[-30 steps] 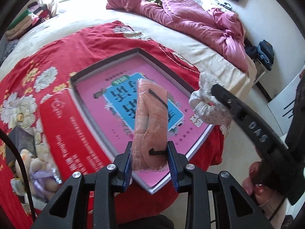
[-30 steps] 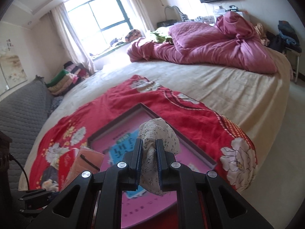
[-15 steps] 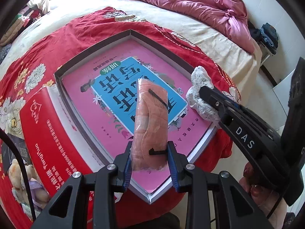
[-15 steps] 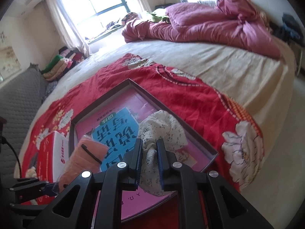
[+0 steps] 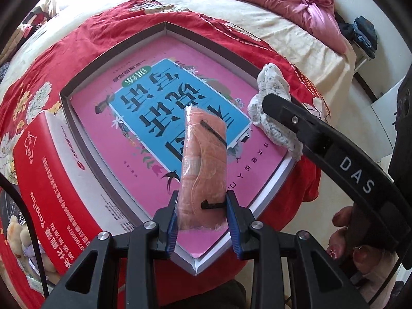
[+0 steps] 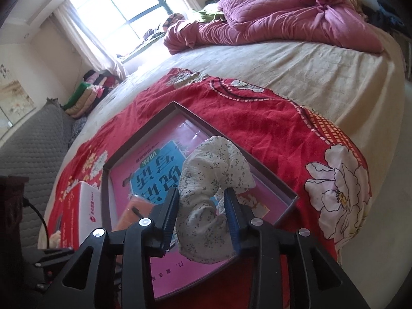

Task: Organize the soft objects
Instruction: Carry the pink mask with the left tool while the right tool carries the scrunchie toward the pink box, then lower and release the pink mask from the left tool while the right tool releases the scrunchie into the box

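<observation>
A salmon-pink soft packet (image 5: 204, 154) in clear wrap, with black clips, stands upright over the shallow grey box (image 5: 164, 25). My left gripper (image 5: 202, 200) is shut on its lower end. A pink and blue book (image 5: 154, 97) lines the box. At the box's right corner (image 6: 291, 200) lies a white floral fabric piece (image 6: 211, 159), also seen in the left wrist view (image 5: 270, 82). My right gripper (image 6: 200, 195) straddles it, and its jaws are opening. The fabric sits loosely between them and rests on the book.
The box lies on a red floral blanket (image 6: 257, 118) near the bed's edge. A red and white carton (image 5: 51, 180) stands against its left side, with a plush toy (image 5: 18, 234) beyond. A crumpled pink quilt (image 6: 296, 18) covers the far bed. A person's hand (image 5: 345, 231) holds the right tool.
Both grippers have sunk toward the box. The right jaws, tight on the white fabric before, have parted, and the fabric has puffed out between them. The left grip on the pink packet is unchanged.
</observation>
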Tool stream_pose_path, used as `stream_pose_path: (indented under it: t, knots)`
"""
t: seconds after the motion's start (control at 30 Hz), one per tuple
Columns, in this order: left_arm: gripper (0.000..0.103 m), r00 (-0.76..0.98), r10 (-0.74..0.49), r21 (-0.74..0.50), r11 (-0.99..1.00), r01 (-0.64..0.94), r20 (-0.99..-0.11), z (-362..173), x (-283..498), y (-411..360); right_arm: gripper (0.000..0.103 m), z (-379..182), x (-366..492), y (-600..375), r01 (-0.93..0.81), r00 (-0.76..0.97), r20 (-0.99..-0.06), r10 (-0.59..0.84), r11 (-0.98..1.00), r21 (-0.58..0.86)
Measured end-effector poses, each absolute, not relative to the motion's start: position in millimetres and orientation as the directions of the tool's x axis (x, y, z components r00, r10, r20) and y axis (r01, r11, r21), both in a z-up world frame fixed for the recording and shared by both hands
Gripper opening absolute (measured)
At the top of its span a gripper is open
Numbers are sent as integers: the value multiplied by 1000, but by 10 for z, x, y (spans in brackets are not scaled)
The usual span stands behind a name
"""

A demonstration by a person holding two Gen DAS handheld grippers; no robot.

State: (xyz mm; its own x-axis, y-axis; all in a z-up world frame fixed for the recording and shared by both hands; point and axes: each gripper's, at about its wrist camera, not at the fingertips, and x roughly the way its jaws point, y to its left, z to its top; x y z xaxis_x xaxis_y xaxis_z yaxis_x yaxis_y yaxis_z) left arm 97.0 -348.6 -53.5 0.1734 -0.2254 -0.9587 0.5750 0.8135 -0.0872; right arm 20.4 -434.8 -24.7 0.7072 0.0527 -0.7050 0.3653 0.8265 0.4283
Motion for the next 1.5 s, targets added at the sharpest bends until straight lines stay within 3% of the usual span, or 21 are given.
stream_pose_path:
  t: [0.13, 0.33, 0.7, 0.87, 1.17, 1.23, 1.5]
  knots:
    - [34, 162, -232, -99, 812, 575, -959, -543, 957, -3491, 50, -216, 203, -4333, 351, 716, -696, 65, 827, 439]
    - [34, 159, -238, -108, 815, 569, -958, -536, 965, -3481, 56, -152, 186, -4320, 338, 726, -684, 70, 829, 444]
    - [34, 152, -245, -118, 814, 569, -957, -513, 940, -3456, 57, -146, 252, -4224, 231, 751, -620, 224, 791, 566]
    - [34, 153, -240, -115, 817, 565, -959, -512, 947, -3456, 57, -153, 245, -4227, 284, 719, -676, 160, 821, 496]
    - [41, 155, -232, -105, 815, 570, -960, -520, 937, -3489, 58, -21, 73, -4413, 325, 745, -660, 95, 812, 484]
    - [42, 155, -235, -108, 815, 569, -960, -517, 934, -3481, 64, 12, 48, -4441, 334, 746, -662, 77, 816, 471]
    - [47, 163, -260, -130, 824, 552, -952, -467, 912, -3396, 67, 61, 47, -4402, 348, 727, -686, 26, 848, 400]
